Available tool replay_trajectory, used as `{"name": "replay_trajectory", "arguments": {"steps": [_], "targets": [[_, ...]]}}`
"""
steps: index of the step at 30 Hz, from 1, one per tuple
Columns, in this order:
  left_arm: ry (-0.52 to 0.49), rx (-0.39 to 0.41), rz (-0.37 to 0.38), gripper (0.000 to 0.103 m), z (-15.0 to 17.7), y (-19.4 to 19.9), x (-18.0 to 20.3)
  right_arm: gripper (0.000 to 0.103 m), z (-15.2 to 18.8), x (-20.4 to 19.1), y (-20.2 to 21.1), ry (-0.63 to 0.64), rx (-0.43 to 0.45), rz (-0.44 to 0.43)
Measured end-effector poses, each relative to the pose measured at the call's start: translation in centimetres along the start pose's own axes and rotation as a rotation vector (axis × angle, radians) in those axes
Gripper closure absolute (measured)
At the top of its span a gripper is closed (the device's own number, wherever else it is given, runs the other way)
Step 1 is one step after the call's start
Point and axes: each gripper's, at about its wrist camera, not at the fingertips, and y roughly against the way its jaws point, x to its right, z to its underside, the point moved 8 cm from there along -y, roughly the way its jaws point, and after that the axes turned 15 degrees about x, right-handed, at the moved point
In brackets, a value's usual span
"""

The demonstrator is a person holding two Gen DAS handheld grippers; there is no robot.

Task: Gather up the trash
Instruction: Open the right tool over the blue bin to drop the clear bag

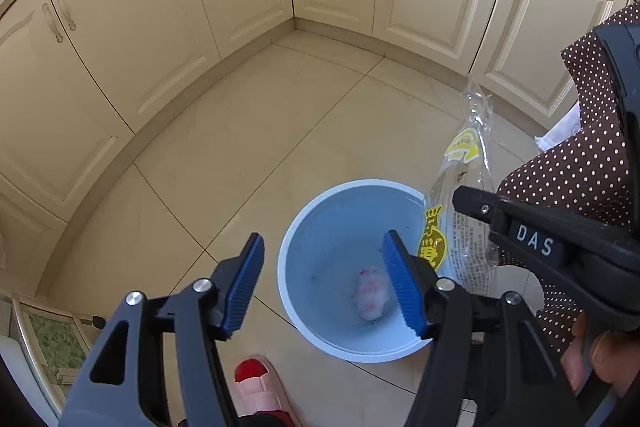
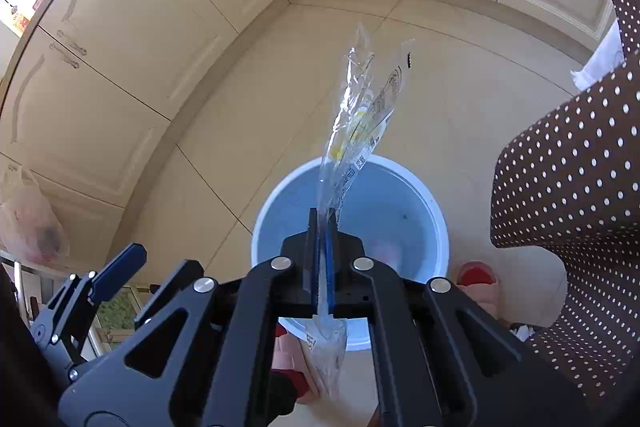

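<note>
While the right gripper point(image 2: 322, 223) sits clamped on a clear plastic wrapper point(image 2: 360, 107), its blue pads pinched flat together on the film, the left gripper point(image 1: 324, 283) hangs spread wide with nothing between its fingers. Landmark: the blue bin point(image 1: 320, 227) on the tiled floor point(image 1: 260, 131). Wrapper has yellow print and barcode text; it sticks up and away from the right gripper, above the bin's opening in the right wrist view, a crumpled tail poking out behind the pads. From the left wrist view the wrapper point(image 1: 460, 187) shows at the bin's right rim, held by the right gripper point(image 1: 460, 197). Left gripper hovers over the bin, one finger over the left rim side, the other over the interior. Inside the bin, at the bottom, a white wad with red stains point(image 1: 372, 293). Pink slipper with red toe point(image 1: 258, 383) on the floor just beside the bin. Cream cabinets point(image 1: 160, 27) stand beyond the bin. Brown polka-dot fabric point(image 2: 580, 187) right of the bin. Thin plastic bag point(image 2: 28, 219) hangs on the cabinets, well left of the bin.
</note>
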Motion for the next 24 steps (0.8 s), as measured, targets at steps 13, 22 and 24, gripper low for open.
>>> {"name": "replay_trajectory", "arguments": {"steps": [13, 22, 24], "targets": [[0.012, 0.089, -0.03, 0.033, -2.0, 3.9, -1.3, 0.057, -1.8, -1.2, 4.0, 0.002, 0.073, 0.002], [0.034, 0.203, -0.072, 0.029, -4.7, 11.0, -1.7, 0.054, -4.9, -3.7, 10.0, 0.058, 0.167, -0.077], [0.041, 0.21, -0.083, 0.029, -5.0, 11.9, -1.9, 0.053, -5.2, -4.1, 10.0, 0.036, 0.152, -0.112]]}}
